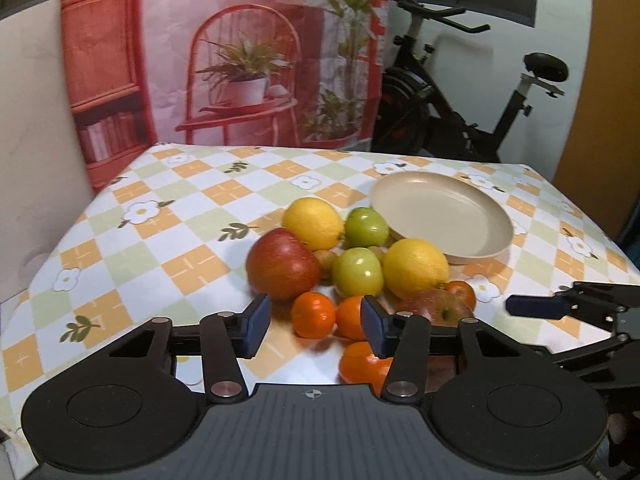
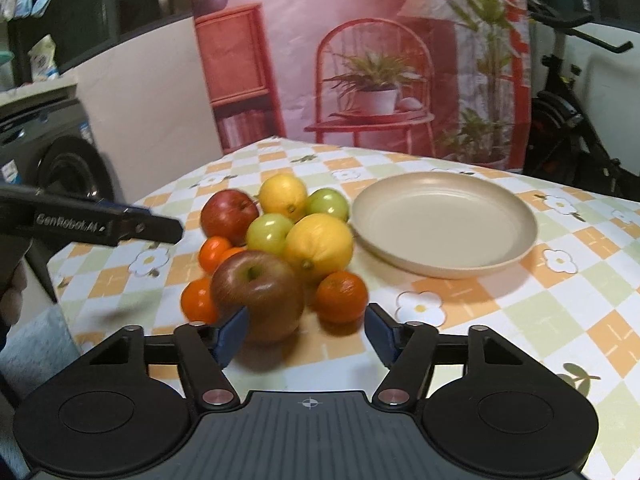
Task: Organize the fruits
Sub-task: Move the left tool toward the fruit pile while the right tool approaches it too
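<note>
A heap of fruit lies on the checked tablecloth: a red apple (image 1: 282,264), two lemons (image 1: 314,222) (image 1: 414,268), two green apples (image 1: 366,226) (image 1: 357,272), several tangerines and a red-green apple (image 1: 440,306). Right of it stands an empty beige plate (image 1: 440,212) (image 2: 444,224). My left gripper (image 1: 316,326) is open, with two tangerines (image 1: 313,314) (image 1: 352,318) in the gap, untouched by the pads. My right gripper (image 2: 307,334) is open too. Its left pad is at the red-green apple (image 2: 258,294); the right pad stands clear, near a tangerine (image 2: 342,296).
A finger of the right gripper (image 1: 536,306) reaches in from the right in the left wrist view. The left gripper's finger (image 2: 160,228) and a hand (image 2: 12,292) show at the left of the right wrist view. A printed backdrop and an exercise bike (image 1: 460,120) stand behind the table.
</note>
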Demonstrator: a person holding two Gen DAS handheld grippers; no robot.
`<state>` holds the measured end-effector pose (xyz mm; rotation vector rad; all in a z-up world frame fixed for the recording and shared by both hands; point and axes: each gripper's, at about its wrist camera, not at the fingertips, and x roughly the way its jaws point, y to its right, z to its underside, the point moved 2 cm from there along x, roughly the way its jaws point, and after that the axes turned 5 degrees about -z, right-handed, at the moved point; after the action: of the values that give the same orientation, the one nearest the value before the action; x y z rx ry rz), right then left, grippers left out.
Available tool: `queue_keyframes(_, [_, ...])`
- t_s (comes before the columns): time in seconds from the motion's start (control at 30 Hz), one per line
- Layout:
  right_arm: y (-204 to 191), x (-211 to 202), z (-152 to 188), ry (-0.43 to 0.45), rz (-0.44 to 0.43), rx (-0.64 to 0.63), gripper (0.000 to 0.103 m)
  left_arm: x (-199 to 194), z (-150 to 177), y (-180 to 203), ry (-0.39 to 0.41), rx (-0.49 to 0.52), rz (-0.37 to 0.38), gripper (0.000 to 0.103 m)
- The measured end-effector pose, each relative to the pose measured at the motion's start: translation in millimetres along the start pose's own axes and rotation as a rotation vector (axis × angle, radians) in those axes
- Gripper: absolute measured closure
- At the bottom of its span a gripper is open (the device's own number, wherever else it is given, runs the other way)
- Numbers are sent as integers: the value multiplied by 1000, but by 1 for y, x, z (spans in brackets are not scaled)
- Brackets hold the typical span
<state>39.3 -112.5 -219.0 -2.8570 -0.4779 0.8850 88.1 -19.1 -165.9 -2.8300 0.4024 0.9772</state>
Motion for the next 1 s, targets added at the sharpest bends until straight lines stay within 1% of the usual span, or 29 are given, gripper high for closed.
queue_keyframes(0.07, [-2, 2, 1, -20, -19, -4, 52, 3, 1, 2, -7, -2, 34, 58])
queue_keyframes(0.13, [-3, 5, 2, -35, -39, -4, 55, 5, 3, 6, -11, 3, 71, 59])
queue_keyframes(0.2, [-4, 8, 3, -41, -53, -13, 56, 9, 6, 10, -16, 15, 101, 59])
queue_keyframes(0.3, [-6, 11, 4, -50, -76, -34, 58, 14, 7, 15, -25, 21, 153, 63])
queue_keyframes(0.43, [-6, 15, 5, -54, -102, -50, 62, 17, 8, 19, -26, 17, 197, 65])
queue_keyframes(0.57, [-2, 17, 6, -57, -124, -41, 66, 19, 7, 19, -30, 6, 222, 70])
queue_keyframes(0.73, [-2, 17, 6, -55, -134, -42, 70, 18, 7, 20, -32, 6, 224, 70])
queue_keyframes(1.0, [-3, 17, 6, -55, -133, -42, 70, 19, 8, 20, -32, 7, 224, 70])
